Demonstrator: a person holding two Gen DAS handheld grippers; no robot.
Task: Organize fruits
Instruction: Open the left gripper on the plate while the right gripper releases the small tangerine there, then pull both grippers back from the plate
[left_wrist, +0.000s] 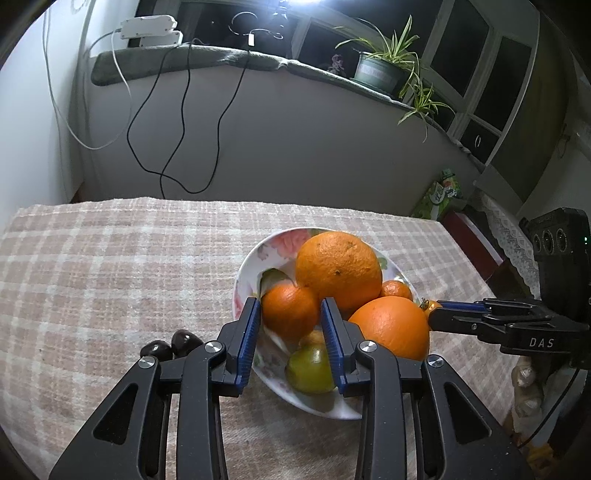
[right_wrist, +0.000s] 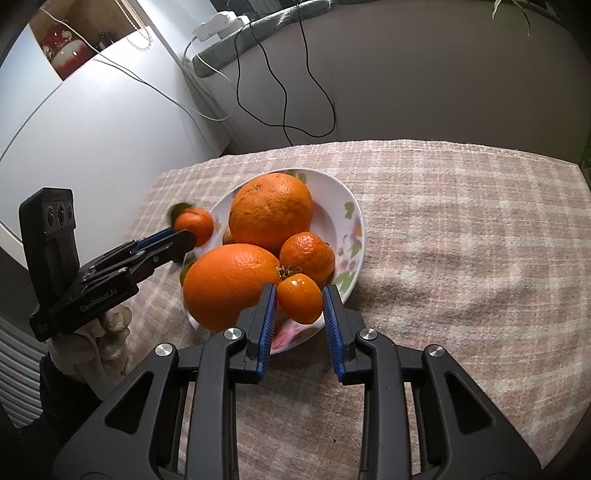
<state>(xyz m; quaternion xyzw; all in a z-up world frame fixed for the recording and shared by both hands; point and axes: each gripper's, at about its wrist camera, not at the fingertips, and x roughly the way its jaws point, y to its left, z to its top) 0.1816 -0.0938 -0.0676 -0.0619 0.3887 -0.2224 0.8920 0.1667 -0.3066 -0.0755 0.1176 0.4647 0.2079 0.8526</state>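
Observation:
A floral white bowl (left_wrist: 246, 273) (right_wrist: 347, 218) on the checked tablecloth holds two big oranges (left_wrist: 339, 269) (left_wrist: 391, 326), small tangerines, a green fruit (left_wrist: 310, 369) and a small orange persimmon (right_wrist: 300, 300). My left gripper (left_wrist: 291, 309) has its jaws around a tangerine (left_wrist: 290, 312), which also shows in the right wrist view (right_wrist: 194, 224), blurred, above the bowl's left rim. My right gripper (right_wrist: 300, 297) has its jaws on either side of the small persimmon at the bowl's near rim, with a small gap on its right side.
Two dark chestnuts (left_wrist: 171, 345) lie on the cloth left of the bowl. Cables hang down the wall behind the table (left_wrist: 177, 129). A potted plant (left_wrist: 384, 66) stands on the sill. Boxes (left_wrist: 441, 195) sit past the table's right edge.

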